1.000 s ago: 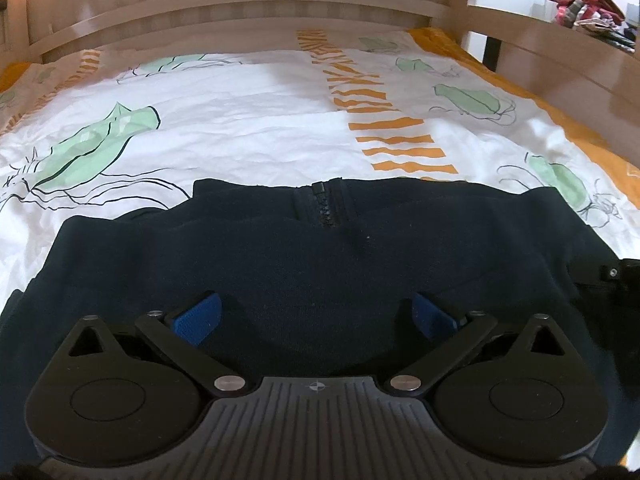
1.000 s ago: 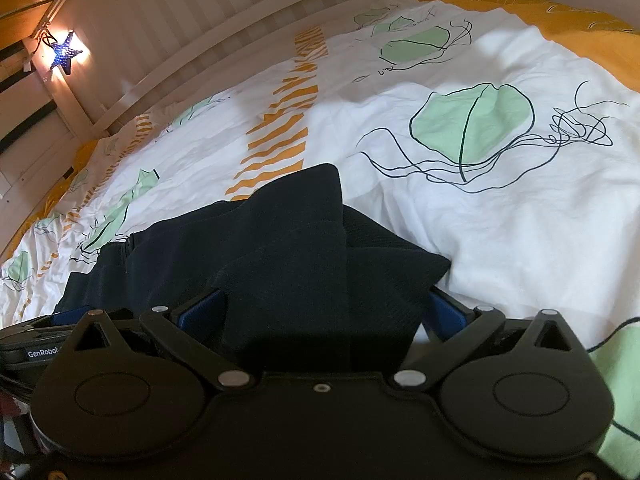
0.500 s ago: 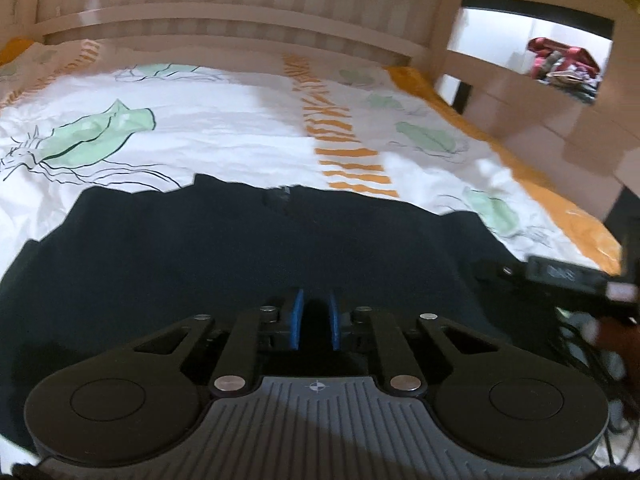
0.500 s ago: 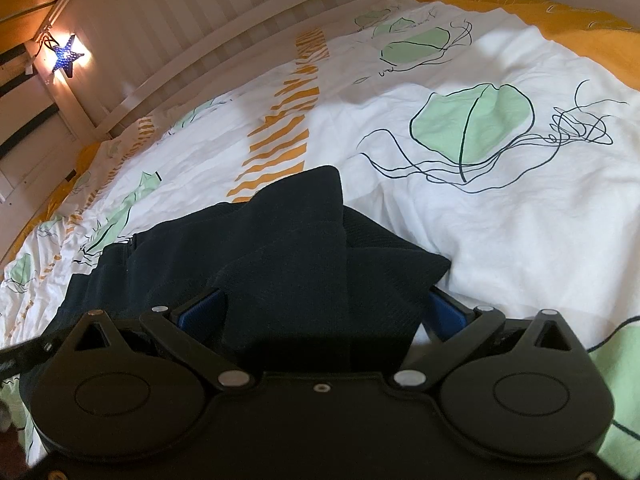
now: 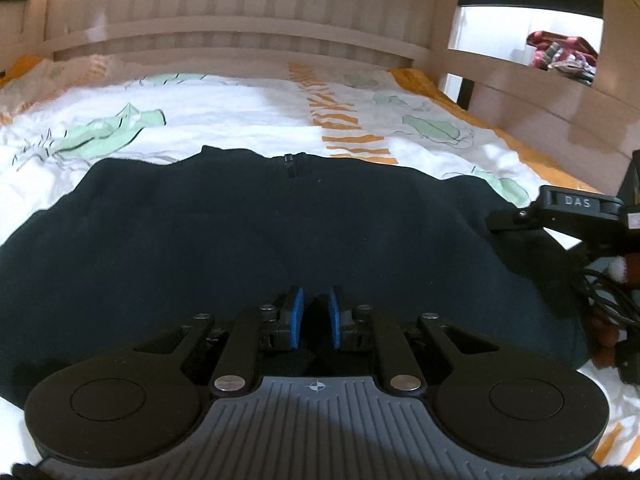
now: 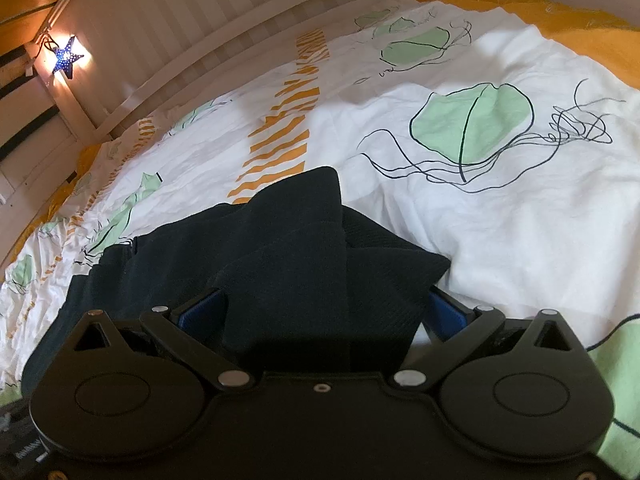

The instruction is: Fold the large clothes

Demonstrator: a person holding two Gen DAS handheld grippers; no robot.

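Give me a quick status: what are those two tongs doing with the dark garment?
Left tongs shut, pinching a fold of the dark zip-up garment. Right tongs wide open, a bunched corner lying between the pads. Garment on the patterned bedspread; nothing in the way.

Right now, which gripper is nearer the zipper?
Left. The left gripper is clamped on the garment's near edge, straight below the zipper; the right gripper sits at the garment's right corner.
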